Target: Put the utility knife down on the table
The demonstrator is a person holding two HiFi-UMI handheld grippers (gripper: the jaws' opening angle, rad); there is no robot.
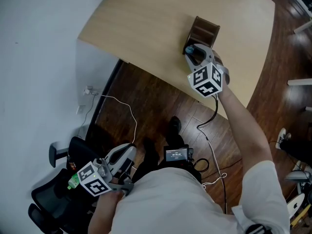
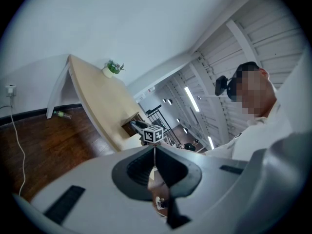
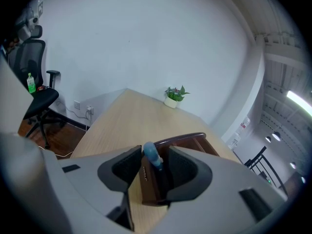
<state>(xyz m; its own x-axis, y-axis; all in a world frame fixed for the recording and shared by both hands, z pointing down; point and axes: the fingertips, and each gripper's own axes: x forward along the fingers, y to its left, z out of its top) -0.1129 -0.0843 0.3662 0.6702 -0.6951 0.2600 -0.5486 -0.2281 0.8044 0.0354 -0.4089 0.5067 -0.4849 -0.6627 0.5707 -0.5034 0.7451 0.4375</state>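
Observation:
A blue-handled utility knife (image 3: pixel 151 156) stands upright in a dark brown wooden holder (image 3: pixel 183 143) on the light wooden table (image 3: pixel 126 121). My right gripper (image 3: pixel 153 161) is open around the knife's handle. The handle lies close against the left pad, and a gap shows on its right side. In the head view the right gripper (image 1: pixel 195 52) reaches over the holder (image 1: pixel 204 29) near the table's near edge, with the knife (image 1: pixel 190 49) between its jaws. My left gripper (image 1: pixel 123 155) hangs low beside my body, away from the table. Its tips (image 2: pixel 154 149) meet with nothing between them.
A small potted plant (image 3: pixel 174 96) sits at the table's far end. A black office chair (image 1: pixel 53 194) with a green bottle (image 1: pixel 73 181) stands at my lower left. A white cable (image 1: pixel 127 112) runs over the dark wood floor from a wall socket (image 1: pixel 88 90).

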